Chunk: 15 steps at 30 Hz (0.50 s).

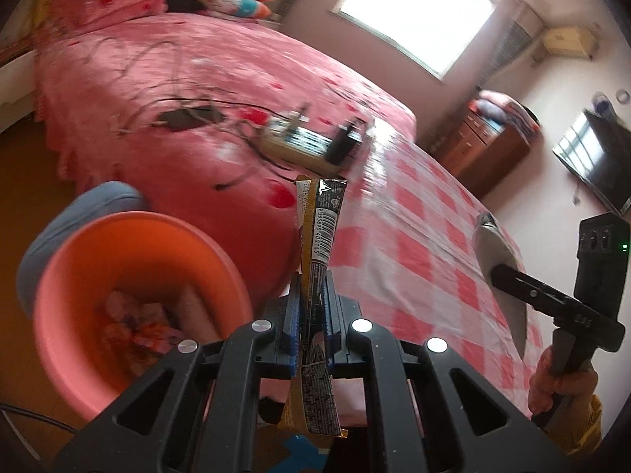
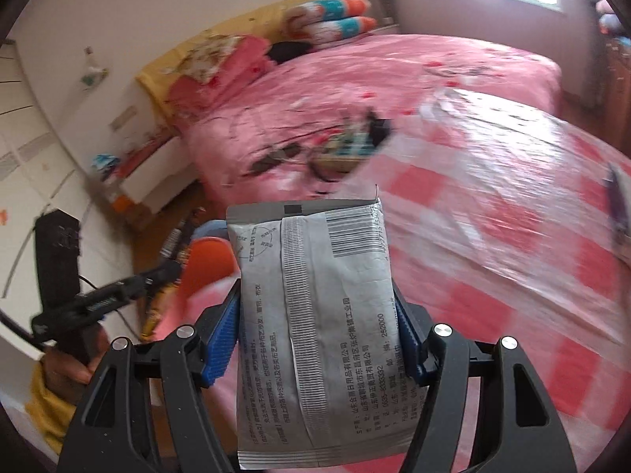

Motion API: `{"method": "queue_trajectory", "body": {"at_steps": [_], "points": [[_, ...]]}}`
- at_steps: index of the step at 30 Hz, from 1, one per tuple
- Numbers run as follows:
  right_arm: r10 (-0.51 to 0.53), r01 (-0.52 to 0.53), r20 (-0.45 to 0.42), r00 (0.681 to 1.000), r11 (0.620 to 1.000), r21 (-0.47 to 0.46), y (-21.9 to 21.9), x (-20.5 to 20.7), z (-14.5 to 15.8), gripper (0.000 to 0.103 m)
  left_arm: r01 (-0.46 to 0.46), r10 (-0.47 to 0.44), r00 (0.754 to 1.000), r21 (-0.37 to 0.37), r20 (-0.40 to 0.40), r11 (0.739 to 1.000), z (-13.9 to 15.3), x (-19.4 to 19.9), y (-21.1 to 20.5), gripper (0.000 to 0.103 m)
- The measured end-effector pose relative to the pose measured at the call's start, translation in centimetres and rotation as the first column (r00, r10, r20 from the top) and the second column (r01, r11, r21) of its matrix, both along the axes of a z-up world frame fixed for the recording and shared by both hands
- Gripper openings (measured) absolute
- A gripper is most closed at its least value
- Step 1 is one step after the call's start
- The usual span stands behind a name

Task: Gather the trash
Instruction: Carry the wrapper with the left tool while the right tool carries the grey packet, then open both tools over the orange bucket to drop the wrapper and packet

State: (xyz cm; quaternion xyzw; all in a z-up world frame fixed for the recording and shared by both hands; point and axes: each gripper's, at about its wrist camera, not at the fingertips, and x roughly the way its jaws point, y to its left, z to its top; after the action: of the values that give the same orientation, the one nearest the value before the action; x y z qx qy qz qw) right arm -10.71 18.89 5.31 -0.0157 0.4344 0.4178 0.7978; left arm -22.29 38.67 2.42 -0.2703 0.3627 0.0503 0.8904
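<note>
Beside the bed (image 1: 236,90), over its checkered cloth (image 1: 414,228), both tools carry trash. The left tool (image 1: 311,315) has its blue pads pressed onto a narrow black-and-gold wrapper (image 1: 319,244), which stands up between them with its barcode end free above. The right tool (image 2: 315,339) pinches a wide grey packet (image 2: 315,315) by its two side edges, so the printed face lies flat toward the camera; in the left view the same packet (image 1: 499,272) shows edge-on at the end of that tool.

Just to the left of the wrapper sits the pink bin (image 1: 130,307), open side up on the floor, with a few scraps already lying in it. Holding each piece near its middle looks meant to keep it from slipping while it is carried. The wrapper hangs near the bin's rim but not yet over the opening, so dropping it in appears to be the step in hand, with the packet likely after. A power strip (image 1: 299,142) and cables rest on the bedspread.
</note>
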Motion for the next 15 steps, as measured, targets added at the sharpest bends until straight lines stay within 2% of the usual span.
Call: {"method": "queue_trajectory", "body": {"at_steps": [7, 15], "points": [[0.130, -0.130, -0.013, 0.991, 0.990, 0.048, 7.7, -1.3, 0.6, 0.068, -0.155, 0.154, 0.988, -0.024, -0.026, 0.988, -1.5, -2.7, 4.9, 0.011], [0.248, -0.245, -0.036, 0.968, 0.967, 0.076, 15.7, -3.3, 0.0, 0.070, -0.298, 0.291, 0.953, -0.099, -0.085, 0.949, -4.5, -4.9, 8.9, 0.011]]}}
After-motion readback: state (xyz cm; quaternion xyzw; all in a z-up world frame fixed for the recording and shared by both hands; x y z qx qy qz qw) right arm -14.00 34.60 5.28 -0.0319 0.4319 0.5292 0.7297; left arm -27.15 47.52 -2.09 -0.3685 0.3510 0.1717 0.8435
